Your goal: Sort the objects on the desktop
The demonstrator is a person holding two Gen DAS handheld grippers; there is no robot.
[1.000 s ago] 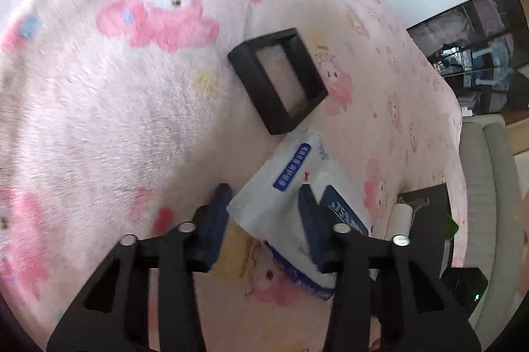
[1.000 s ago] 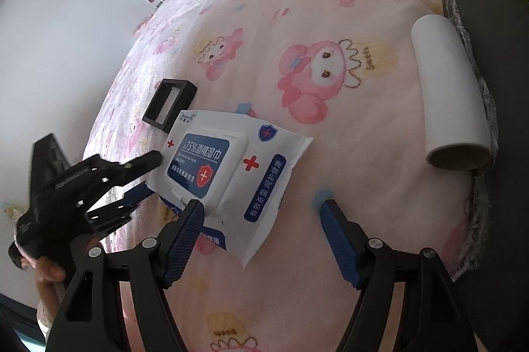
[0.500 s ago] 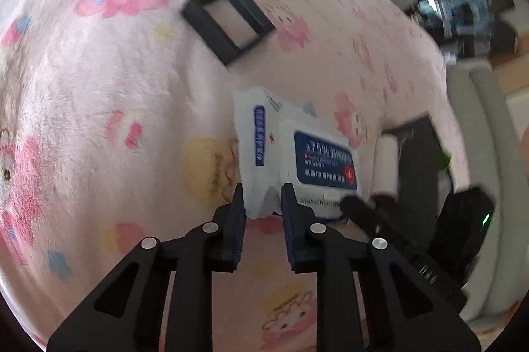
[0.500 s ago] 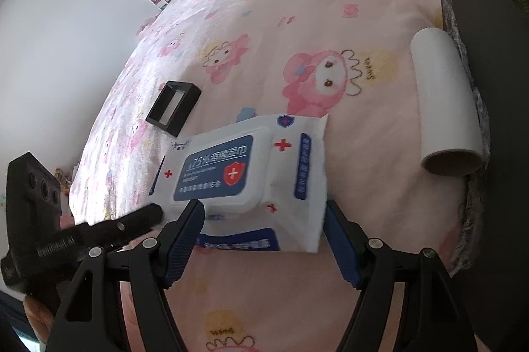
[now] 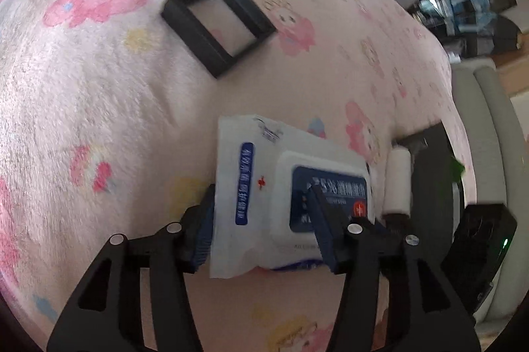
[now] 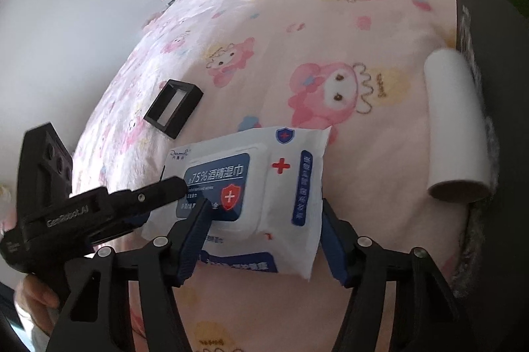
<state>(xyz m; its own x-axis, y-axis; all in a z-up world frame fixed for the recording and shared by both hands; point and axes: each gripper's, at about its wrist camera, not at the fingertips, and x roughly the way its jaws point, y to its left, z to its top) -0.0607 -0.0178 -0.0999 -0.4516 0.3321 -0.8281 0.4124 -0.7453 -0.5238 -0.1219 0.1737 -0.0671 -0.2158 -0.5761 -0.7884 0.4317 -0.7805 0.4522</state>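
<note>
A white wet-wipes pack (image 5: 264, 173) with a blue label lies on the pink cartoon blanket (image 5: 82, 94). My left gripper (image 5: 261, 196) straddles its near end. The jaws are opening: one pad sits beside the pack's left edge and the other finger lies over the lid. In the right wrist view the pack (image 6: 284, 173) sits between the fingers of my right gripper (image 6: 266, 206), whose jaws are closing. The right pad is at the pack's edge and the left finger overlaps the lid; no firm squeeze shows. The left gripper's fingers (image 6: 158, 188) reach in from the left.
A black square frame (image 5: 218, 24) lies farther back on the blanket, also seen as the frame (image 6: 173, 107). A white roll (image 6: 456, 124) rests against a black mat (image 6: 496, 81) on the right. A grey sofa (image 5: 489, 137) stands beyond the blanket's edge.
The left jaws, pinched on the pack's corner half a second ago, have spread apart. The pack has turned and slid in between the right fingers, which have narrowed around it.
</note>
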